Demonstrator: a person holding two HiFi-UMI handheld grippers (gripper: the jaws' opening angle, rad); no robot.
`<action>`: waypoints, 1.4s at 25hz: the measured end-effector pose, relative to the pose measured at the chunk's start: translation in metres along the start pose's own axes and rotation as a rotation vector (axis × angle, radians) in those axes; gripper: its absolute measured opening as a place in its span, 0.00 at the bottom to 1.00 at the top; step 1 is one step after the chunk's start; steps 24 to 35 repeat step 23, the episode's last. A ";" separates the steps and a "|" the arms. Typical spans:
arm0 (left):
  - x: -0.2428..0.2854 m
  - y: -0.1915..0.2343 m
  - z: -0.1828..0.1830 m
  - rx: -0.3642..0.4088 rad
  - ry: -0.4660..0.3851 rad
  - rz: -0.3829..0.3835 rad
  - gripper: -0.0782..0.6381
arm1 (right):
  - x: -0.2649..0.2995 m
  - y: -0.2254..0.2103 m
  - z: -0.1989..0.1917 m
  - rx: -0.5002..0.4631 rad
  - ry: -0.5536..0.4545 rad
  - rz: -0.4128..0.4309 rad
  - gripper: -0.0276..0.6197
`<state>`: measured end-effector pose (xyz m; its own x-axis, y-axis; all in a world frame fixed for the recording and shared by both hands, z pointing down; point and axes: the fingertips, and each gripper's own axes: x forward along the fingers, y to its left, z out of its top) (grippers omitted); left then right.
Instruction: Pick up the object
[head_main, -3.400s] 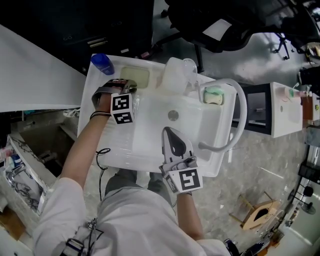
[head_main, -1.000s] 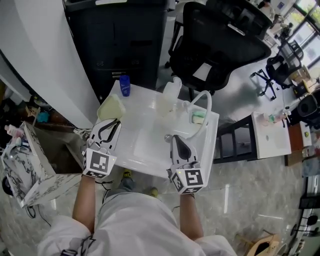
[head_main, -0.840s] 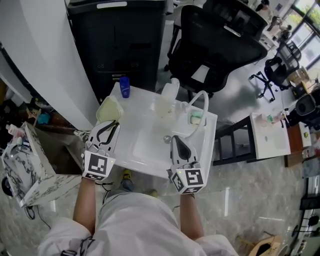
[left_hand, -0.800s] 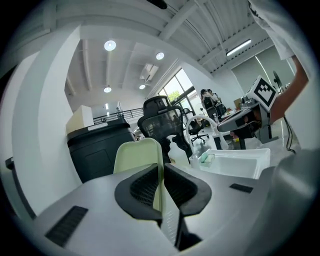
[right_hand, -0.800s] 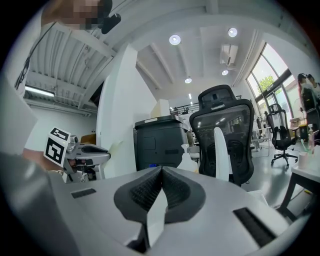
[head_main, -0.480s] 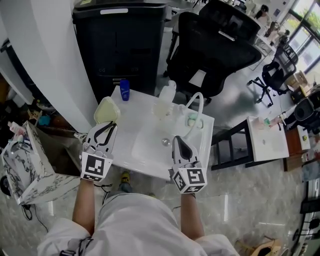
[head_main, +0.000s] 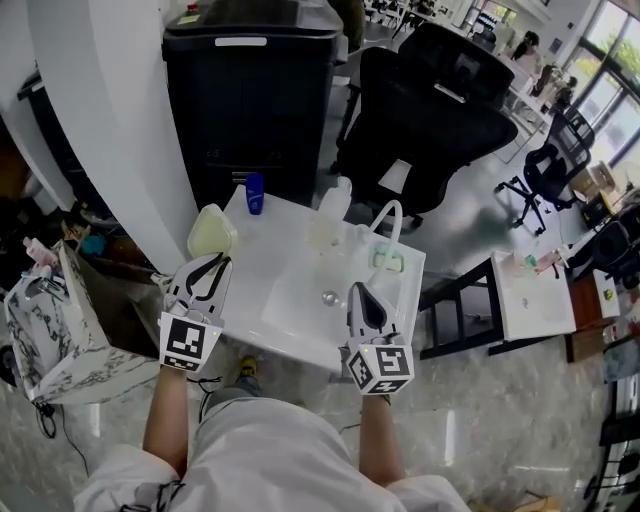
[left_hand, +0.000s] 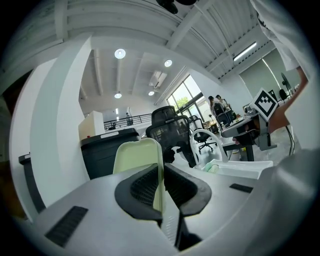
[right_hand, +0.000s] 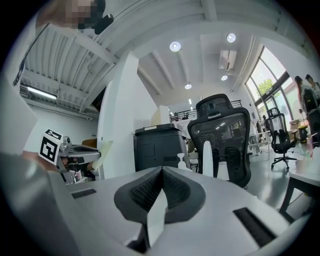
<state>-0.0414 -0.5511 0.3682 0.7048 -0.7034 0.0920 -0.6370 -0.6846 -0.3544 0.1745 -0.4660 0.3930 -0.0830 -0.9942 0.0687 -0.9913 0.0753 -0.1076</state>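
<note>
Pale green tray (head_main: 210, 232): gripped by its edge in the left gripper (head_main: 208, 262) jaws, held beside the white sink surface's (head_main: 290, 340) left side. Right gripper (head_main: 362, 300): jaws pressed together, nothing between them. Rear holder (head_main: 388, 262): green block inside. Blue bottle (head_main: 255, 193): rear left corner.

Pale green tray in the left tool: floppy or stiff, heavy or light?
Probably stiff: the pale green tray juts from the left tool without sagging. Likely light, since it looks thin and an edge pinch alone holds it.
</note>
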 end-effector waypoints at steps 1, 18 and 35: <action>-0.001 -0.001 0.001 0.001 -0.007 0.000 0.18 | -0.001 -0.001 0.000 0.001 -0.003 -0.002 0.05; -0.007 -0.001 -0.003 -0.036 -0.015 0.012 0.18 | -0.008 -0.010 -0.004 0.006 0.005 -0.037 0.05; -0.002 0.007 0.003 -0.031 -0.041 0.011 0.18 | -0.003 -0.013 0.001 0.007 0.003 -0.048 0.05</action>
